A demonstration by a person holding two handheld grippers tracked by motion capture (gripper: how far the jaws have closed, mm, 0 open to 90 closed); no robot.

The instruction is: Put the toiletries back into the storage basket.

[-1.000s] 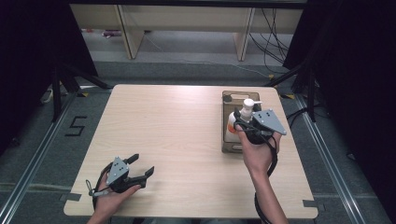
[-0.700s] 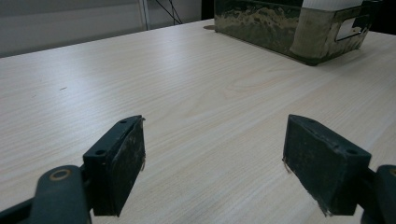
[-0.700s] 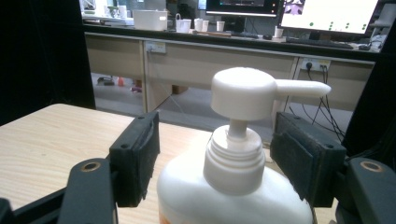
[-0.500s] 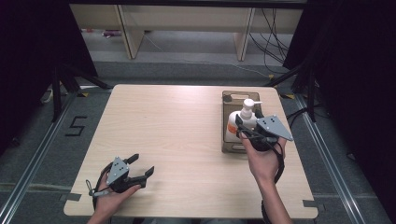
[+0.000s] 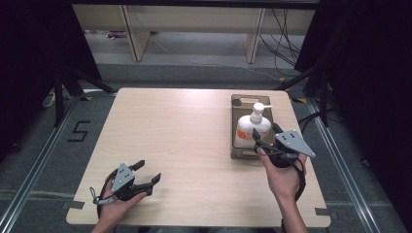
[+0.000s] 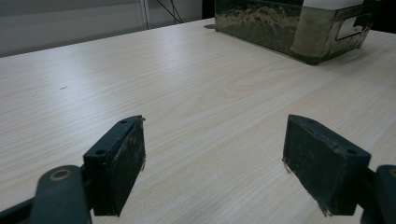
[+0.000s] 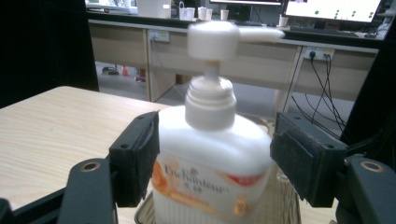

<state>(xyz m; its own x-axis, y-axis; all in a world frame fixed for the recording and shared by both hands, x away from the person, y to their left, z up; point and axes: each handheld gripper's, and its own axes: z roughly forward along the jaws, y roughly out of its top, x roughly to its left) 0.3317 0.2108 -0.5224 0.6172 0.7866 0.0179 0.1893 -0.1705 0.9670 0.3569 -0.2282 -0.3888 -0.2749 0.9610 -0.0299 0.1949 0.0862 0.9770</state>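
Note:
A white pump bottle with an orange label stands upright in a dark brown tray at the table's right side. My right gripper sits just in front of it, open, with a jaw on each side of the bottle's body. In the right gripper view the bottle stands between the pads; the left pad is at its side, the right one a little apart. My left gripper rests open near the table's front left, nothing between its jaws. In the left gripper view the tray lies far ahead of that gripper.
The pale wooden table is bare between the two grippers. Beyond its far edge are wooden shelf legs and cables on the floor. A taped "5" marks the floor at the left.
My right gripper has drawn back toward the person and slightly right, away from the bottle, which stays upright in the tray. The left gripper has not moved.

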